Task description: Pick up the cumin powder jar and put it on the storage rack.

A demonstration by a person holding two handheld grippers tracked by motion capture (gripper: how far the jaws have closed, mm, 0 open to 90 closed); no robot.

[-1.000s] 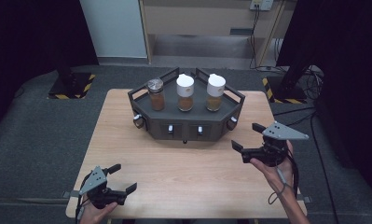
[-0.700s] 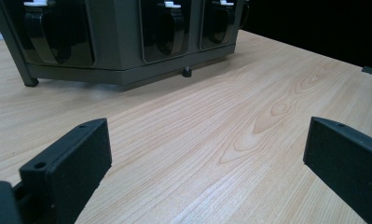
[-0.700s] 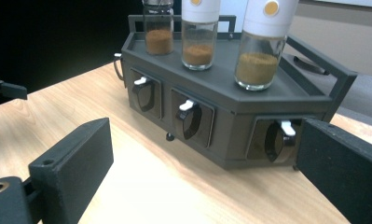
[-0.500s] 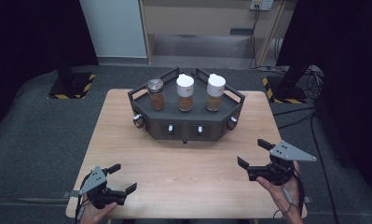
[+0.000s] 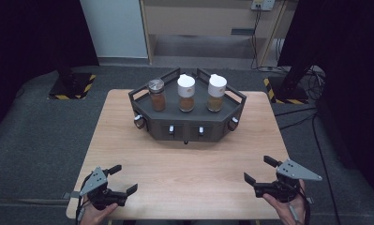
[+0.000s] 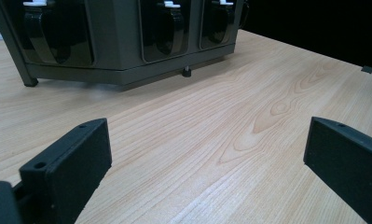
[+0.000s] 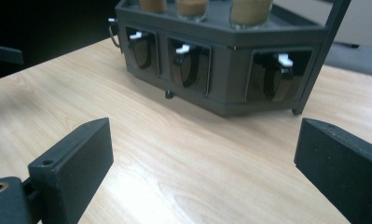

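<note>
A dark grey angled rack stands at the back middle of the wooden table. On its top stand three jars of brown spice: one with a metal lid at left and two with white caps. White switches sit in the rack's front recesses. My left gripper is open near the front left corner with nothing between its jaws. My right gripper is open near the front right edge, also with nothing in it. Both point toward the rack.
Bare wood lies between the grippers and the rack. Dark carpet surrounds the table. Stands with yellow-black hazard tape and cables lie on the floor behind.
My right gripper has moved back toward the table's front right edge, away from the rack. The left gripper has stayed in place.
</note>
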